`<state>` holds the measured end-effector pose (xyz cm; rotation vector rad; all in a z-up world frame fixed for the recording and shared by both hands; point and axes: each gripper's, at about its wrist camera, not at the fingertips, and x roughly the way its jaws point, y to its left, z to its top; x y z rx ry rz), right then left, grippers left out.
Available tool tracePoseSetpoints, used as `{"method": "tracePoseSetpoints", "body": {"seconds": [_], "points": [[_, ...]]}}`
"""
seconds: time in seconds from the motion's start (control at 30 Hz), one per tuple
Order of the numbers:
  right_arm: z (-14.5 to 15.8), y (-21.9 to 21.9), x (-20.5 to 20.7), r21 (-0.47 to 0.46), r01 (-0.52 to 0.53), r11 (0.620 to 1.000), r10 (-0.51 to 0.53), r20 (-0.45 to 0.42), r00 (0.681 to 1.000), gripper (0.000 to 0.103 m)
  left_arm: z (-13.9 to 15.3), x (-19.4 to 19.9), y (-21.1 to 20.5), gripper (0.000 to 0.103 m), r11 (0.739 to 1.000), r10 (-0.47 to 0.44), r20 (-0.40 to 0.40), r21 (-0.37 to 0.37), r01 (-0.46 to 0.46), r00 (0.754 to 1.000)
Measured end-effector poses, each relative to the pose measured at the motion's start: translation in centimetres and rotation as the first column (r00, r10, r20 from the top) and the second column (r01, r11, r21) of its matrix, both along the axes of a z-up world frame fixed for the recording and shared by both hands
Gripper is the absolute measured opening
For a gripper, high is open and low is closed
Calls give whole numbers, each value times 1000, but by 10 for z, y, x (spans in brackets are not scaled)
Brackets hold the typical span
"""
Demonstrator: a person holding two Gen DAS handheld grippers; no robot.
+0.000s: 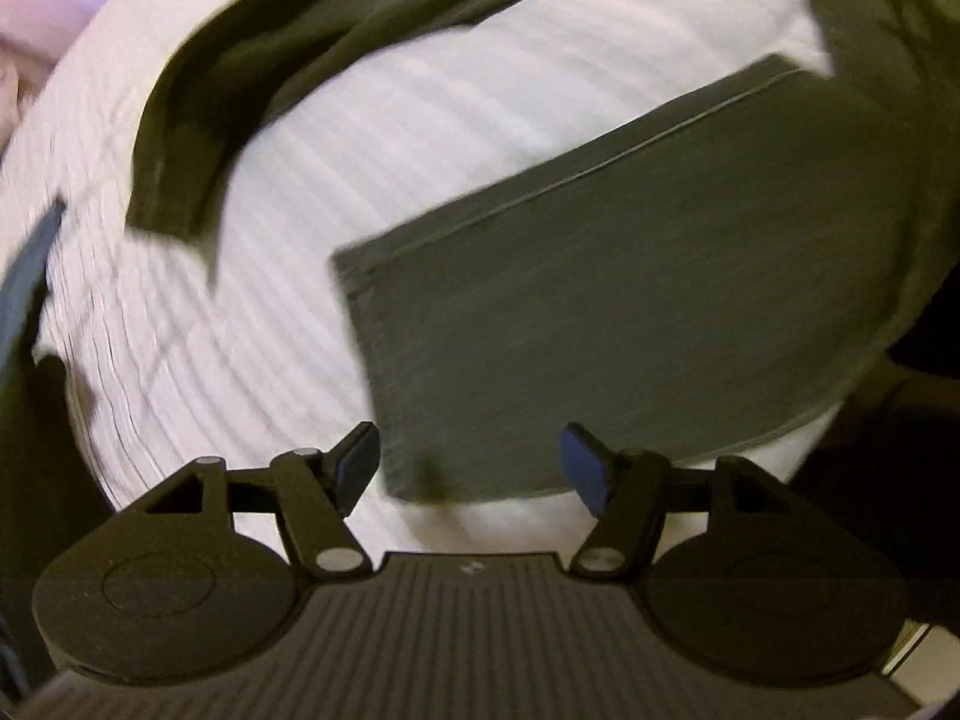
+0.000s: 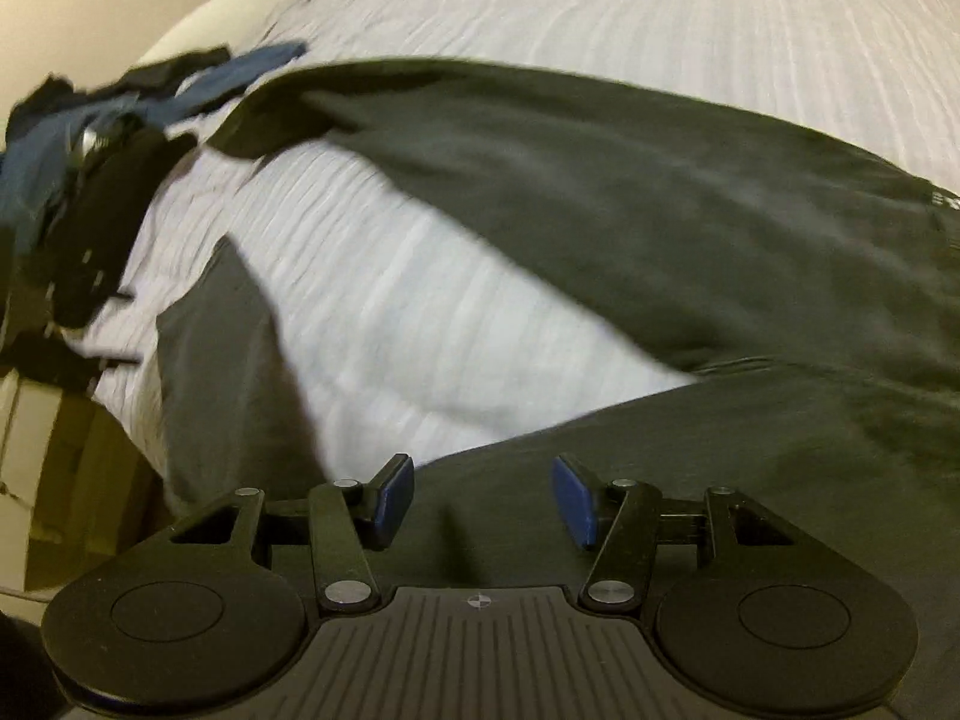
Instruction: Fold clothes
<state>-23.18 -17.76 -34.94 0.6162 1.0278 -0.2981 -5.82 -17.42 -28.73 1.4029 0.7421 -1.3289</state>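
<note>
Dark olive-green trousers [image 1: 630, 276] lie spread on a white ribbed bedspread [image 1: 372, 138], their two legs apart. In the left wrist view the near leg's hem end lies just ahead of my left gripper [image 1: 471, 465], which is open and empty above it; the far leg [image 1: 198, 120] stretches across the top left. In the right wrist view my right gripper [image 2: 483, 498] is open and empty over the near leg [image 2: 690, 450]; the far leg [image 2: 570, 180] runs across the middle. Both views are motion-blurred.
A heap of blue and black clothes [image 2: 90, 138] lies at the bed's left edge. Beyond that edge I see the floor and a cardboard box [image 2: 42, 450]. The bedspread [image 2: 660, 12] stretches wide beyond the trousers. A dark strap [image 1: 24, 282] shows at far left.
</note>
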Motion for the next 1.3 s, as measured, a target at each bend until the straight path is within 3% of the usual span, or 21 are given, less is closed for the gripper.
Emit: {"method": "tracePoseSetpoints", "body": {"seconds": [0.13, 0.23, 0.3, 0.37, 0.5, 0.63, 0.73, 0.8, 0.83, 0.93, 0.97, 1.0, 1.07, 1.13, 1.2, 1.3], "points": [[-6, 55, 22, -10, 24, 1000, -25, -52, 998, 55, -26, 53, -5, 63, 995, 97, -78, 11, -96, 992], [-15, 78, 27, -17, 71, 997, -73, -119, 990, 55, -43, 69, -10, 58, 988, 155, -219, 56, -146, 963], [-19, 86, 25, -31, 105, 994, -108, -166, 980, 55, -48, 74, -11, 39, 984, 176, -269, 68, -164, 947], [-21, 88, 19, -38, 144, 989, -149, -197, 969, 55, -47, 75, -10, 9, 984, 177, -269, 53, -169, 947], [-21, 82, -1, -47, 248, 968, -252, -224, 941, 55, 7, 99, 25, 10, 941, 309, -276, -51, -335, 910], [-18, 72, -19, -46, 341, 939, -343, -209, 916, 55, 63, 123, 61, 11, 857, 436, -298, -153, -493, 849], [-20, 66, -27, -9, 388, 922, -382, -195, 903, 60, 38, 108, 72, 11, 875, 458, -223, -59, -481, 860], [-26, 65, -25, 16, 389, 921, -378, -211, 902, 63, 18, 95, 76, 11, 902, 430, -168, 26, -432, 887], [-29, 65, -23, 26, 384, 923, -369, -220, 903, 63, 9, 89, 78, 11, 905, 425, -148, 78, -418, 893], [-27, 67, -17, -7, 310, 951, -304, -230, 925, 63, 3, 85, 78, 14, 901, 429, -116, 121, -416, 896], [-24, 67, -16, -17, 296, 955, -292, -224, 930, 63, 7, 87, 75, 15, 901, 431, -104, 110, -420, 897], [-22, 67, -15, -26, 282, 959, -281, -217, 935, 63, 12, 90, 72, 22, 900, 433, -91, 95, -425, 897], [-19, 66, -13, -44, 266, 963, -269, -206, 941, 63, 26, 91, 65, 32, 917, 398, -70, 37, -396, 915], [-18, 63, -10, -57, 265, 963, -271, -197, 942, 63, 34, 90, 52, 33, 937, 347, -66, -16, -349, 936], [-17, 60, -7, -66, 274, 960, -281, -194, 940, 63, 31, 81, 33, 46, 963, 262, -98, -35, -266, 960], [-16, 55, -1, -80, 273, 959, -284, -190, 940, 63, 12, 61, 2, 59, 997, 51, -135, -44, -57, 990]]}}
